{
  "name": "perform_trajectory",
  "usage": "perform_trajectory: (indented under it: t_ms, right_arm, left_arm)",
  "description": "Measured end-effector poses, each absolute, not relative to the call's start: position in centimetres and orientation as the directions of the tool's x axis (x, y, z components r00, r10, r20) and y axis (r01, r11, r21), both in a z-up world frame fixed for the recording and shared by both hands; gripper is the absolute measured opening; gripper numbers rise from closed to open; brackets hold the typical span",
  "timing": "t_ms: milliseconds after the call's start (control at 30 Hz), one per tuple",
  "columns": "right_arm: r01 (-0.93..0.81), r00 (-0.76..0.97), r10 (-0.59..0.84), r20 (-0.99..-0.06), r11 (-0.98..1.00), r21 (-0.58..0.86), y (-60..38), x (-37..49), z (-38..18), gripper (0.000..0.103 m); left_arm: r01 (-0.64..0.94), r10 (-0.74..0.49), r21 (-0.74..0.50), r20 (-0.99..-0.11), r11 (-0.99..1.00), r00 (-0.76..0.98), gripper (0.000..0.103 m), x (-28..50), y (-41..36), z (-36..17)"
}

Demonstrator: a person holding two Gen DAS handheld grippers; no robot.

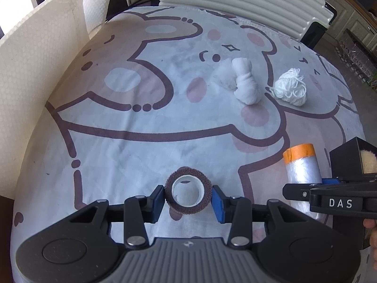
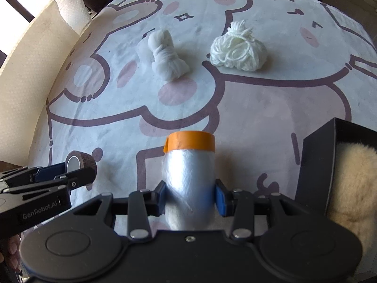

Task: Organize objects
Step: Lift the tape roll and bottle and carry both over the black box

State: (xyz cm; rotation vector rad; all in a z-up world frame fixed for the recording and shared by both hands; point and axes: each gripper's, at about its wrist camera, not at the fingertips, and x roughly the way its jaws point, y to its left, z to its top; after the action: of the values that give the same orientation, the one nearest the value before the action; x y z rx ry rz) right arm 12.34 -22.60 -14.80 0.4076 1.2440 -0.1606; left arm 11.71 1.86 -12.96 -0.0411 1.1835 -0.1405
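My left gripper (image 1: 187,197) is shut on a brown roll of bandage tape (image 1: 187,206) with a white core, held just above the cloth; it also shows in the right wrist view (image 2: 81,164). My right gripper (image 2: 190,198) is shut on a roll of clear plastic film with an orange tape end (image 2: 189,176), also in the left wrist view (image 1: 302,167). A knotted white cloth bundle (image 2: 168,55) and a ball of white yarn (image 2: 239,48) lie on the cloth further back.
A black box (image 2: 315,165) holding a beige fluffy item (image 2: 353,179) stands at the right. A cartoon-bear cloth (image 1: 146,141) covers the table. Cream foam sheeting (image 1: 28,82) stands along the left edge, a ribbed white chair back (image 1: 240,2) behind.
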Motion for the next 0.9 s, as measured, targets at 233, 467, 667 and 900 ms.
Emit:
perform_trajectory:
  t_ms: [233, 467, 667, 900]
  right_arm:
    - [0.339, 0.38, 0.076, -0.922, 0.916, 0.216, -23.0, 10.5, -12.1, 0.042]
    - [0.336, 0.439, 0.048, -0.897, 0.917, 0.214, -23.2, 8.4, -9.5, 0.042]
    - [0.35, 0.482, 0.01, -0.876, 0.914, 0.203, -23.4, 6.4, -7.6, 0.042]
    - [0.366, 0.521, -0.03, -0.853, 0.911, 0.191, -23.8, 4.3, -5.8, 0.042]
  left_arm:
    - [0.106, -0.143, -0.108, -0.899, 0.988, 0.413, 0.043, 10.6, 1.0, -10.6]
    - [0.128, -0.155, -0.108, -0.873, 0.986, 0.462, 0.043, 9.0, 0.1, -7.9]
    - [0.164, -0.159, -0.087, -0.852, 0.983, 0.499, 0.043, 7.5, -1.0, -5.8]
    - [0.198, -0.165, -0.068, -0.833, 0.978, 0.529, 0.044, 6.0, -2.1, -4.1]
